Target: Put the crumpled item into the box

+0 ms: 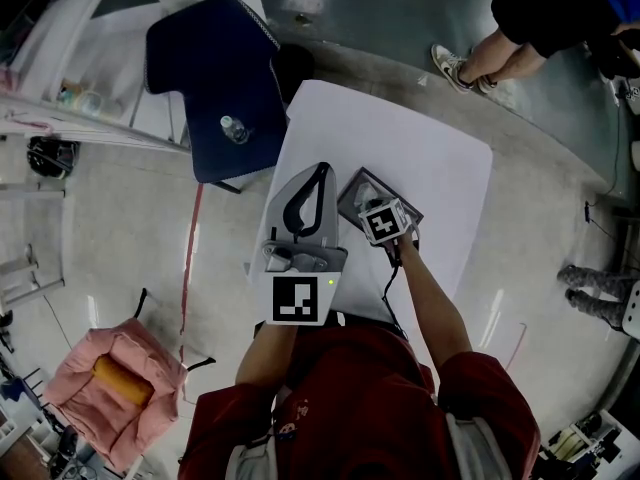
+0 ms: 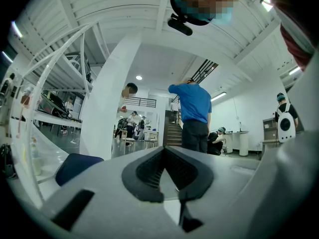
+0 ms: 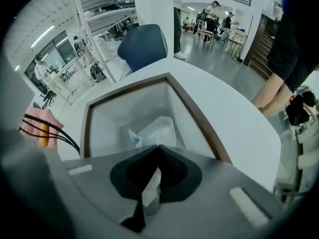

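Observation:
A brown-rimmed open box [image 3: 198,116] stands on the white table [image 3: 244,118]; the head view shows this box [image 1: 350,190] near the table's front edge. Inside it hangs a white crumpled item [image 3: 158,127] with a small blue mark, and my right gripper [image 3: 158,147] is shut on its near end. In the head view the right gripper [image 1: 375,204] sits over the box, its jaws hidden under its marker cube. Left of the box, my left gripper [image 1: 321,170] is raised above the table, shut and holding nothing. The left gripper [image 2: 165,148] points out across the hall.
A dark blue chair [image 1: 215,78] with a small bottle [image 1: 232,128] on its seat stands off the table's far left corner. A pink chair [image 1: 110,383] is at the near left. Several people [image 2: 194,111] stand in the hall, and one person's legs [image 1: 480,63] are beyond the table.

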`<act>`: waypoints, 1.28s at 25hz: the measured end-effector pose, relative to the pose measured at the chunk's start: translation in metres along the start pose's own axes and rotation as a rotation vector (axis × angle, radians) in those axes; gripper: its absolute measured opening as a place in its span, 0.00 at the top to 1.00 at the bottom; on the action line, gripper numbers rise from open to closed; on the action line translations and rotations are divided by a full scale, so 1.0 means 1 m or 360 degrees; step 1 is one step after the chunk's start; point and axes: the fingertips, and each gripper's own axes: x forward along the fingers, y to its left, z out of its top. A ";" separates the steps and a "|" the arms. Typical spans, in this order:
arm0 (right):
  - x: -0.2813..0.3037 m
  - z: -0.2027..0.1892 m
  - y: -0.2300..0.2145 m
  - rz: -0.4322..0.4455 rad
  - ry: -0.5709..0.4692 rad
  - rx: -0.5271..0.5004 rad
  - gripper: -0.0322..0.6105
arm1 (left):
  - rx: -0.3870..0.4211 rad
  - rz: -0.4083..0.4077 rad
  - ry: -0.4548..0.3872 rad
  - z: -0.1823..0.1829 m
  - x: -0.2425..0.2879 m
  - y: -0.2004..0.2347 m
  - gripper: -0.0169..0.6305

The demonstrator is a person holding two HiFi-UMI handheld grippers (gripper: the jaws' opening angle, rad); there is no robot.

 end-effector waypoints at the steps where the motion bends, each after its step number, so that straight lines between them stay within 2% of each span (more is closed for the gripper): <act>1: 0.002 -0.001 -0.001 0.0001 0.0009 0.0001 0.94 | -0.0005 0.0001 0.0002 -0.001 0.000 0.000 0.97; 15: 0.007 -0.001 0.003 0.0026 0.0052 0.0002 0.90 | 0.0017 -0.0012 -0.0005 0.000 0.001 -0.004 0.97; 24: 0.003 -0.004 0.007 0.0071 0.0042 0.0025 0.80 | 0.0017 -0.0017 -0.0001 0.003 -0.003 -0.011 0.97; 32: -0.018 0.002 0.003 0.0038 -0.0076 0.0072 0.79 | 0.0060 -0.0032 -0.0043 0.015 -0.009 -0.024 0.97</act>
